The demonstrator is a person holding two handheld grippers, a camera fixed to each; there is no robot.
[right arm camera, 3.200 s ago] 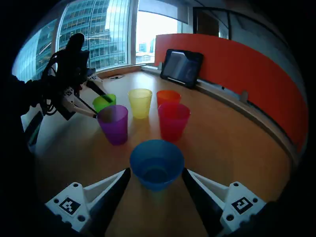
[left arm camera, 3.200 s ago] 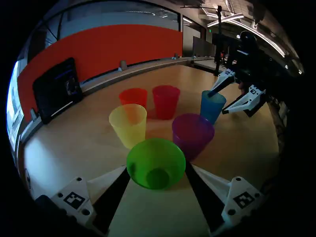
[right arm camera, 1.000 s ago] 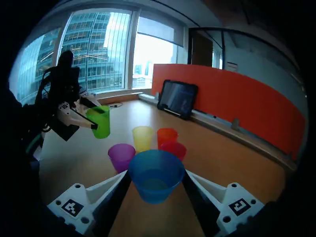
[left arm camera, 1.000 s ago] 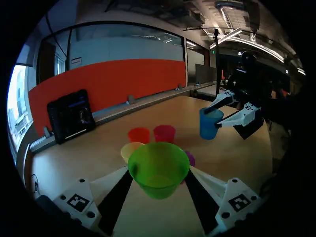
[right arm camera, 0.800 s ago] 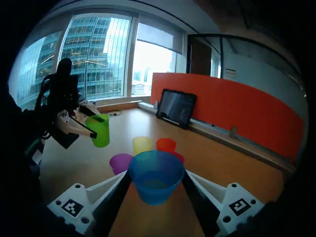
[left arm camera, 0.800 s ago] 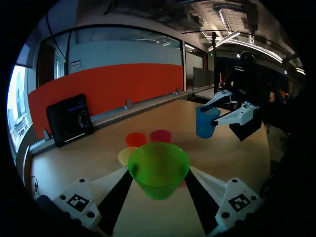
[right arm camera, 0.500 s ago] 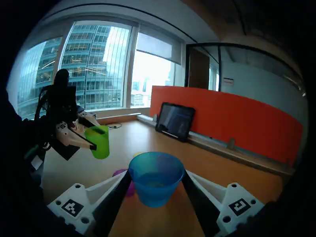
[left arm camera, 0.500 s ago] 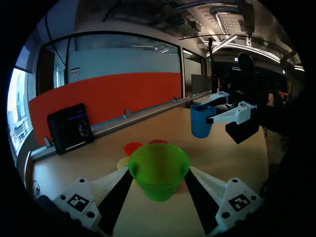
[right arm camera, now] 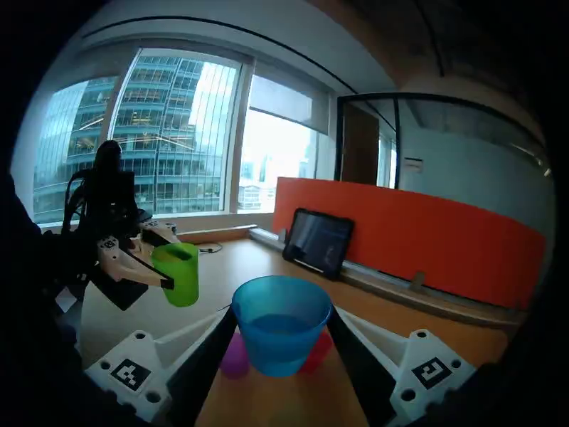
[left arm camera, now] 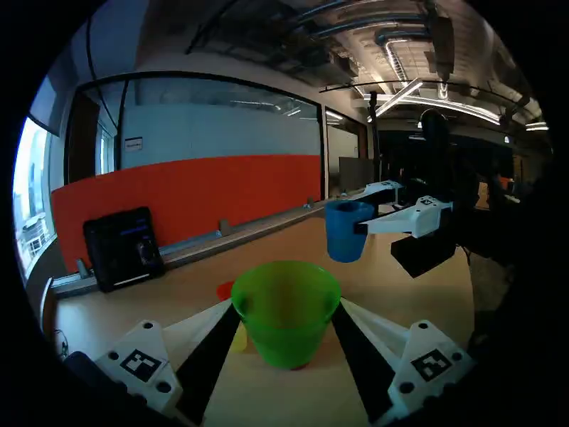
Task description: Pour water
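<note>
**Left gripper view**
My left gripper [left arm camera: 286, 322]: at 6 o'clock, both white fingers pressed against the sides of a cup, clenched on it.
Green cup [left arm camera: 286, 295]: see-through green plastic, upright between my fingers, lifted above the table.
Table [left arm camera: 419, 285]: pale wood, running from 9 o'clock across to 3 o'clock behind the cup.
Cups below: a sliver of orange cup [left arm camera: 225, 290] and of yellow cup [left arm camera: 239, 339] peeks out at 8 o'clock of the green cup.
My right gripper [left arm camera: 358, 217]: at 2 o'clock, farther off, its fingers reaching in from the right and grasping a cup.
Blue cup [left arm camera: 344, 233]: upright, in the air, well apart from the green cup.
Tablet [left arm camera: 122, 248]: dark, propped at 9 o'clock before the orange wall [left arm camera: 192, 192].

**Right gripper view**
My right gripper [right arm camera: 282, 334]: at 6 o'clock, fingers squeezing both sides of the blue cup [right arm camera: 282, 313].
Water: a level surface shows through the blue wall; the cup is upright, raised above the table [right arm camera: 235, 265].
Cups below: purple cup [right arm camera: 233, 359] at 7 o'clock and red cup [right arm camera: 318, 351] at 5 o'clock of the blue cup, partly hidden by it.
My left gripper [right arm camera: 173, 267]: at 9 o'clock, gripping the green cup [right arm camera: 179, 276], upright in the air.
Tablet [right arm camera: 320, 243]: just above centre, leaning by the orange wall [right arm camera: 441, 249].
Windows [right arm camera: 171, 142]: bright, at 11 o'clock.
</note>
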